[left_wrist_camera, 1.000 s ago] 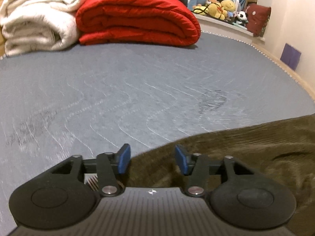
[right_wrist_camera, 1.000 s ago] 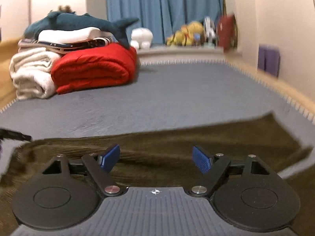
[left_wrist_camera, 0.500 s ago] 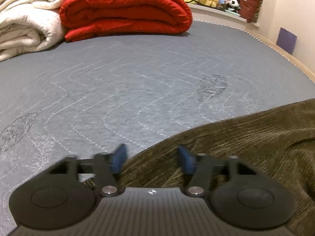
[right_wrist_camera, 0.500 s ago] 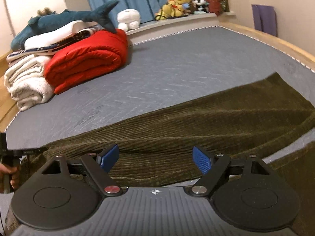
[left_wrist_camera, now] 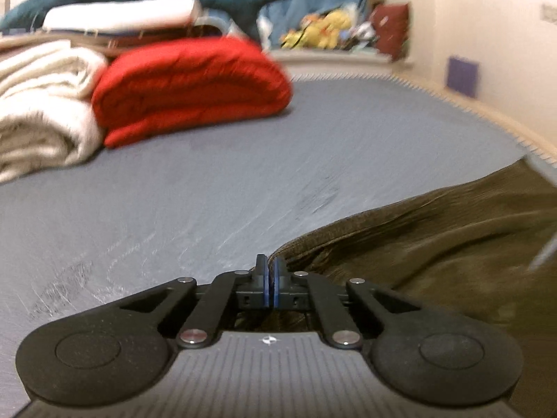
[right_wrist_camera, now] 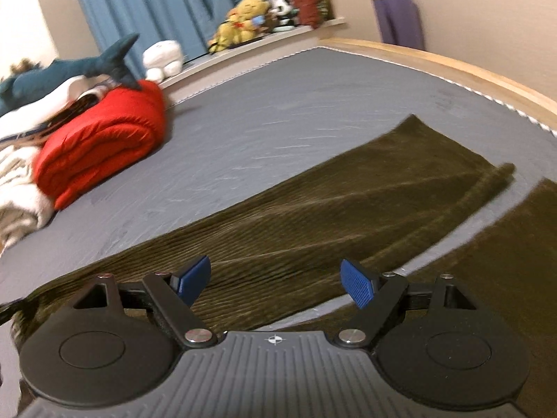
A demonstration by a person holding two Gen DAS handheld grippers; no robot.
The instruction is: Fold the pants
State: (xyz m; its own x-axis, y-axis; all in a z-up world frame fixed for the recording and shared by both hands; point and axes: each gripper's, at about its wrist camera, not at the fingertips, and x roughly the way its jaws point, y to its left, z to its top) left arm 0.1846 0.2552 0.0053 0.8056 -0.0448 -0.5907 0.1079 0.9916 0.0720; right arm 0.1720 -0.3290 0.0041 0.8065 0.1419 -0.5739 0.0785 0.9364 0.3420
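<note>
Since a second ago we have closed our left gripper [left_wrist_camera: 268, 271] on the edge of the olive corduroy pants [right_wrist_camera: 348, 205], which lie spread across the grey bed [right_wrist_camera: 278, 104], while our right gripper [right_wrist_camera: 276, 278] hovers over one leg, fingers wide apart and holding nothing.
</note>
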